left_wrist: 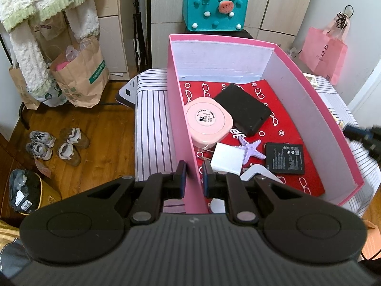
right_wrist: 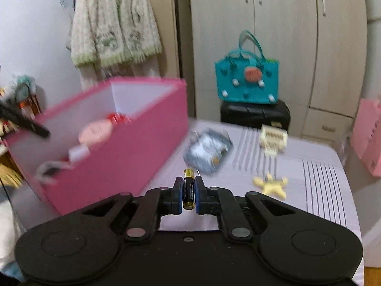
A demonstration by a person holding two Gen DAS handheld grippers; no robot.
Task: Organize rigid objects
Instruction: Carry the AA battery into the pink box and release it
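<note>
right now the step in hand looks like carrying one more loose item to the pink box (left_wrist: 297,76). the right gripper (right_wrist: 189,191) has its jaws closed on a small black-and-gold battery (right_wrist: 188,188), held upright between the pads and clear of the bed, with the box just to its left. the left gripper (left_wrist: 193,178) has its jaws pinched on the near left wall of the box, one pad outside and one inside, apparently steadying it.

inside the box lie a pink round case (left_wrist: 208,121), a black case (left_wrist: 243,109), a purple starfish (left_wrist: 251,147), a white block (left_wrist: 227,158) and a flat black battery pack (left_wrist: 284,158), on a red patterned liner.

next, i judge, the battery needs lifting over the box wall and letting go above a free patch of the liner.

still out on the striped bed cover (right_wrist: 321,190) are a clear packet (right_wrist: 207,150), a cream comb-like piece (right_wrist: 272,139) and a yellow starfish (right_wrist: 271,184). the room has a wood floor, pale wardrobes, a teal felt bag (right_wrist: 246,81) and a hanging fleecy jacket (right_wrist: 114,23).
</note>
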